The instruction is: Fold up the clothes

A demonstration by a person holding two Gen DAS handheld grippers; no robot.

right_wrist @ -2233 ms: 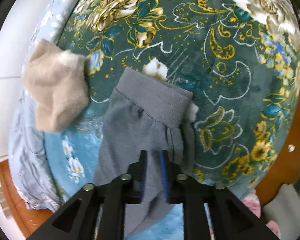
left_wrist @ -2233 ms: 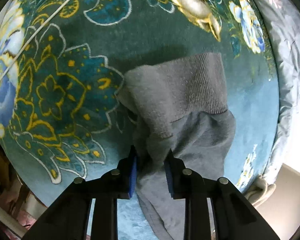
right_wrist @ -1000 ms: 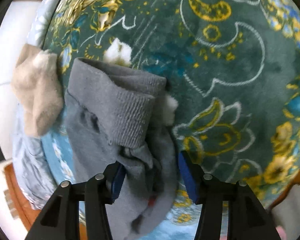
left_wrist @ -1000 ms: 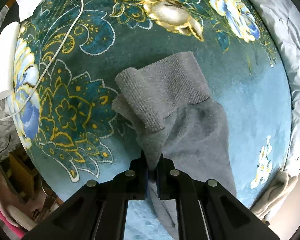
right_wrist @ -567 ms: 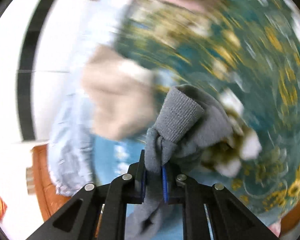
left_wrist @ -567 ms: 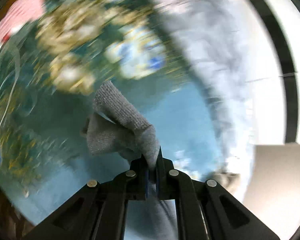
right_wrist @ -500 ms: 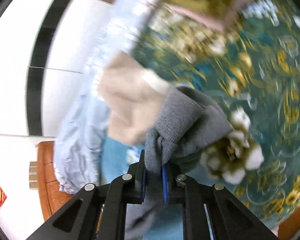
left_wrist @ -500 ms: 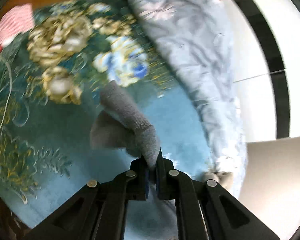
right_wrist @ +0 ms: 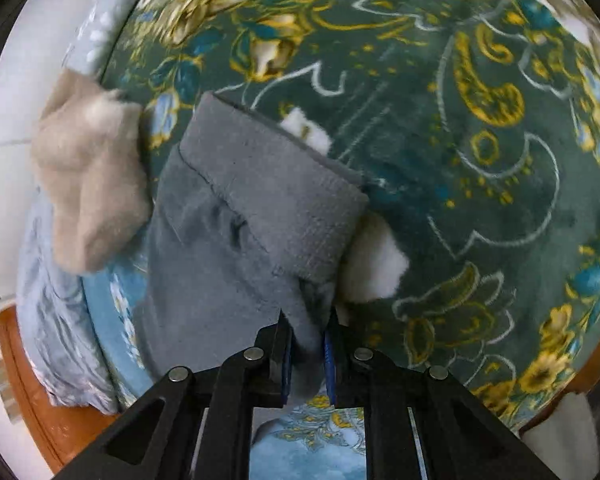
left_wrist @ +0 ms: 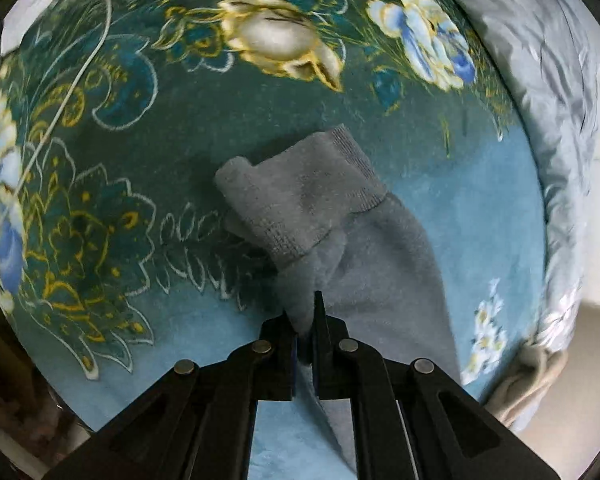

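Observation:
A grey sock (left_wrist: 332, 216) lies on the teal flowered blanket (left_wrist: 180, 128), its ribbed cuff folded over towards the far side. My left gripper (left_wrist: 305, 316) is shut on a pinch of the grey sock near its middle. In the right wrist view the same grey sock (right_wrist: 236, 232) lies on the blanket, cuff end away from me. My right gripper (right_wrist: 305, 328) is shut on a fold of the grey sock just below the cuff.
A beige sock (right_wrist: 88, 184) lies left of the grey one near the blanket's edge. White fluffy bits (right_wrist: 374, 260) show beside the cuff. A pale blue quilt (left_wrist: 548, 92) runs along the right. A white cable (left_wrist: 84, 56) crosses the blanket at the far left.
Both grippers swung up with the sock lifted, then came back down; the sock now lies on the blanket again with its cuff folded over.

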